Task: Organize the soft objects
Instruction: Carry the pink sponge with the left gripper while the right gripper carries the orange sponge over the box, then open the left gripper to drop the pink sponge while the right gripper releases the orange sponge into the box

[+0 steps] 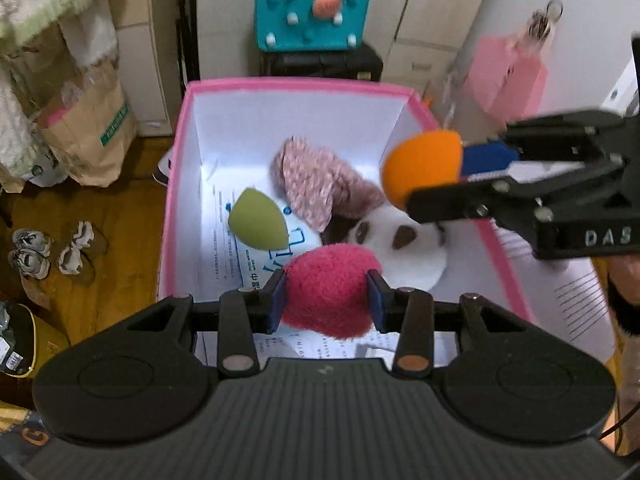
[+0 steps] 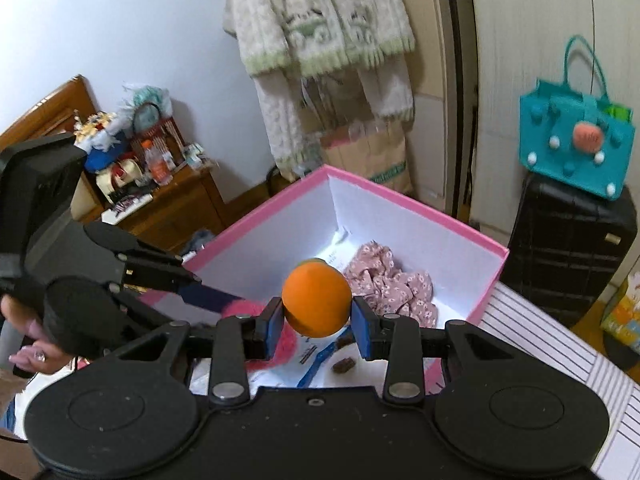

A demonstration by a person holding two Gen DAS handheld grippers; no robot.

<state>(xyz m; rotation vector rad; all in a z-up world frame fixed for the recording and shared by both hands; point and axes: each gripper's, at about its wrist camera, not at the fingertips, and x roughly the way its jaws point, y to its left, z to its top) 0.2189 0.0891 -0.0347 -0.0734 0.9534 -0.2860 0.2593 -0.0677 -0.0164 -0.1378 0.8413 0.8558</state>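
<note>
My left gripper is shut on a fuzzy pink-red ball, held over the near end of the pink-rimmed white box. My right gripper is shut on an orange sponge ball, also above the box. In the left wrist view the right gripper comes in from the right with the orange ball over the box's right side. Inside the box lie a green teardrop sponge, a pink floral cloth and a white plush with brown patches.
A teal felt bag sits on a black suitcase behind the box. A brown paper bag and small shoes stand on the wooden floor at left. A striped cloth lies to the right of the box. A person's hand holds the left gripper.
</note>
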